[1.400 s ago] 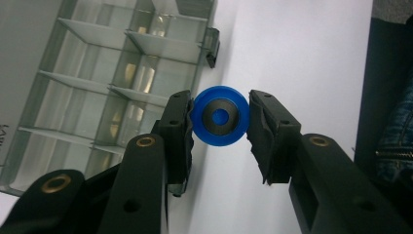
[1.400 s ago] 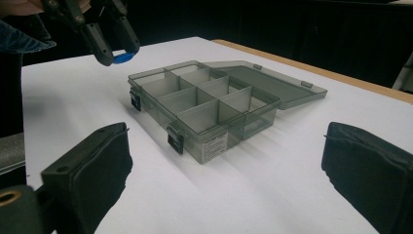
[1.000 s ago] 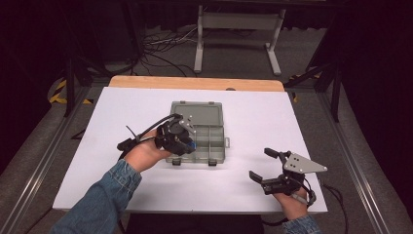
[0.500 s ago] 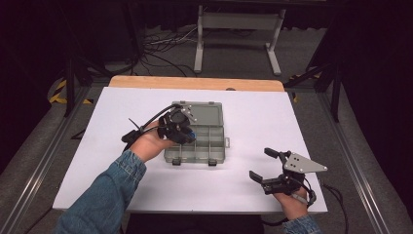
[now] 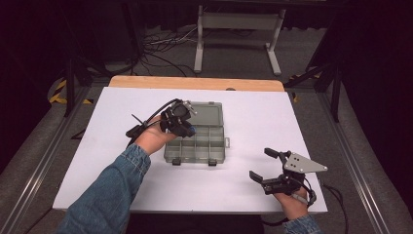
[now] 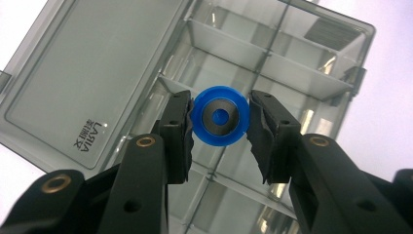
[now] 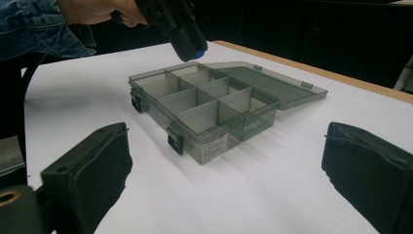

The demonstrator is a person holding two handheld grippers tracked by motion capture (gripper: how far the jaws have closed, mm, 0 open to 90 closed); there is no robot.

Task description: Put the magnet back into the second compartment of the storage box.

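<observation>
A smoky clear compartment box lies open mid-table, its lid folded flat on the far side. My left gripper hangs over the box's far left compartments, shut on a small blue ring with a grey centre. The left gripper view has the ring pinched between both pads, with the box dividers below it. In the right gripper view the blue ring peeks out under the left gripper above the box. My right gripper rests near the table's front right, open, nothing between its jaws.
The white table top has a wooden strip along its far edge. Metal rails run along both sides, and cables and a stand's legs lie on the floor beyond.
My left gripper has carried the blue ring away from me, from the box's near left part to over its far left compartments, and slightly lower. The right gripper has stayed still.
</observation>
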